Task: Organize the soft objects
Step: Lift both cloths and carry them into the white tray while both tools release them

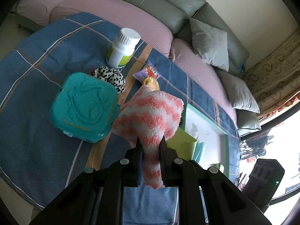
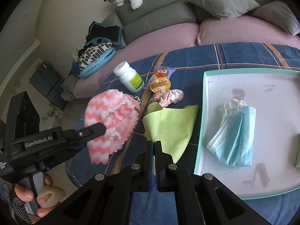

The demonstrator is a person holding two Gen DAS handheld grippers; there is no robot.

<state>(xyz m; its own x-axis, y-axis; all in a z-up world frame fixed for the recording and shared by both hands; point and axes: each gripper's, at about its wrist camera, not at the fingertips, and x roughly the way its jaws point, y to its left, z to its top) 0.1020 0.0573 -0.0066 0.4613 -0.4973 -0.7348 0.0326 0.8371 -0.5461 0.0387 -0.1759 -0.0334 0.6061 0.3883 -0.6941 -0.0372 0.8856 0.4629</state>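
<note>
While we work over the blue plaid blanket that covers the table in front of the sofa, the biggest thing waiting for soft items is the white tray with the mint-green rim, where a blue face mask already lies. Next in size is the teal fabric pouch on the blanket, and just beside it hangs our pink-and-white striped fleece cloth, lifted clear of the blanket and drooping from the left gripper, whose jaws are pinched on a bunched fold of it. It looks light, fluffy and limp, so we judge it will sag and swing; a grip on a gathered fold, as we have now, should hold better than one on a single thin edge. The yellow-green cloth lies partly on the blanket, close against the tray's left rim, with a corner nipped between the pressed-together jaws of the right gripper. It seems thin and smooth, likely to slip, so we would keep the corner deep between the pads. Smaller things sit beyond: a white pill bottle, a snack packet, a crumpled pink fabric scrap and a spotted black-and-white scrunchie.
</note>
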